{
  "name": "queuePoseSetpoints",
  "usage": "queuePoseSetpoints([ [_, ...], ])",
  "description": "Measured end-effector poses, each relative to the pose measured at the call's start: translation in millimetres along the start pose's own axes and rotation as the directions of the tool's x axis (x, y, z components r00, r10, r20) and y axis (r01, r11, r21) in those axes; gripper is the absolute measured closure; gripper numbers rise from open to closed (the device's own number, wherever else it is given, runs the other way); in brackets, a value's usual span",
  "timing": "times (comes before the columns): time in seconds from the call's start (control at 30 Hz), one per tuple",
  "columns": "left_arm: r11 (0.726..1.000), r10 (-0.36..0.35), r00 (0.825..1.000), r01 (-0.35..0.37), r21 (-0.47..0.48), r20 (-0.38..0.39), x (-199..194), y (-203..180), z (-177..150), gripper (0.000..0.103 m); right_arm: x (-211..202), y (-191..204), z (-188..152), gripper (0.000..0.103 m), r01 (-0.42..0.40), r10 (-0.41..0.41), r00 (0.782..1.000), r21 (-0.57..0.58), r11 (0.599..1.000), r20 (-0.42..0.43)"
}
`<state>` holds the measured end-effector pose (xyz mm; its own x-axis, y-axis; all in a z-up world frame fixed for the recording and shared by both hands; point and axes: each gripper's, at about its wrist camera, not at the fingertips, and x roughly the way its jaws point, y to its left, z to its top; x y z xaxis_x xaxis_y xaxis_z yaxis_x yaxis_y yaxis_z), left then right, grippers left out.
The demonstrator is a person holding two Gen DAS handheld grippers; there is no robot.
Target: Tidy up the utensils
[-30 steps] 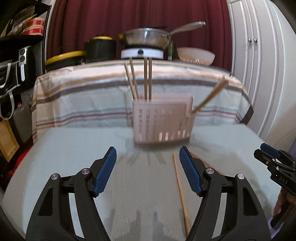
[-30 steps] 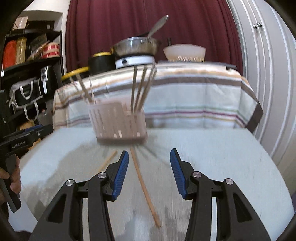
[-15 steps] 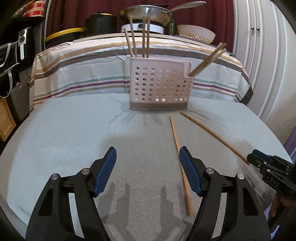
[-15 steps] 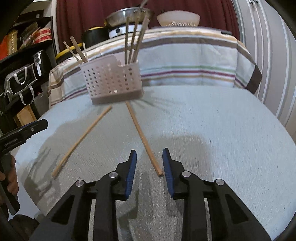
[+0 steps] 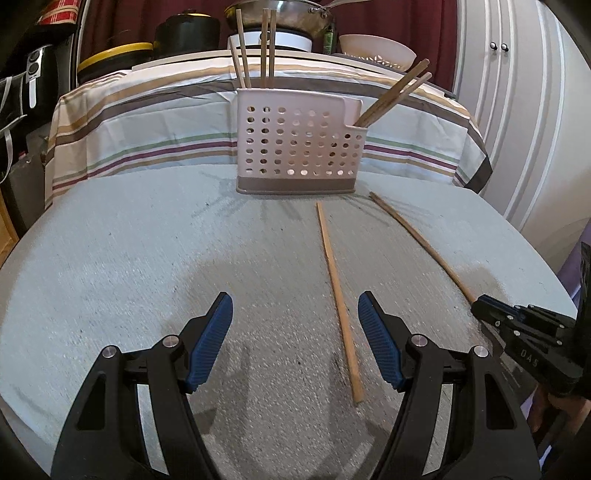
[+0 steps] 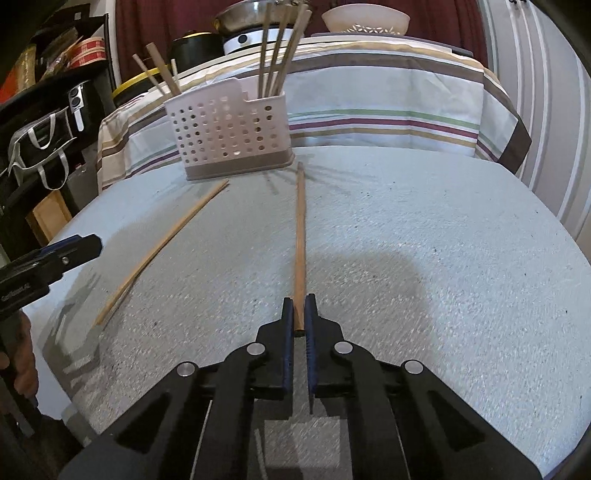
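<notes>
A pink perforated utensil holder (image 5: 299, 147) stands at the far side of the grey table (image 5: 129, 251) and holds several chopsticks; it also shows in the right wrist view (image 6: 229, 136). Two chopsticks lie on the table. My right gripper (image 6: 299, 314) is shut on the near end of one chopstick (image 6: 300, 236), which still lies on the table; in the left wrist view this chopstick (image 5: 421, 240) runs to the right gripper (image 5: 487, 306). My left gripper (image 5: 295, 332) is open and empty, with the other chopstick (image 5: 338, 284) just inside its right finger (image 5: 376, 347). That chopstick shows at left in the right wrist view (image 6: 166, 247).
Behind the table a striped cloth (image 5: 147, 122) covers a counter with a pan (image 5: 280, 11), a black pot (image 5: 184, 33) and a white bowl (image 5: 376, 50). A dark shelf with bags (image 6: 40, 122) stands at left. White cabinet doors (image 5: 517, 92) are at right.
Both grippers have come down and forward toward the table. My right gripper has closed from open onto the near end of the chopstick. The left gripper stayed open.
</notes>
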<state>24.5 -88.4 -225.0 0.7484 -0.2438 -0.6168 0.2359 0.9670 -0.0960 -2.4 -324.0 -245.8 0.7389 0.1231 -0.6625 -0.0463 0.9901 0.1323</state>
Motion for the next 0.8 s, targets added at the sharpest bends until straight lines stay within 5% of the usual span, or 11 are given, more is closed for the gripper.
queuePoseSetpoints([
  [0.37,0.998,-0.051,0.998,0.052,0.037,-0.037,2,-21,-25,0.037,-4,5,-6,0.095,0.009,-0.009,0.999,0.003,1.000,0.035],
  [0.8,0.997,-0.052,0.997,0.055,0.057,-0.051,8,-29,-34,0.083,-4,5,-9,0.095,-0.002,0.001,0.998,0.016,1.000,0.065],
])
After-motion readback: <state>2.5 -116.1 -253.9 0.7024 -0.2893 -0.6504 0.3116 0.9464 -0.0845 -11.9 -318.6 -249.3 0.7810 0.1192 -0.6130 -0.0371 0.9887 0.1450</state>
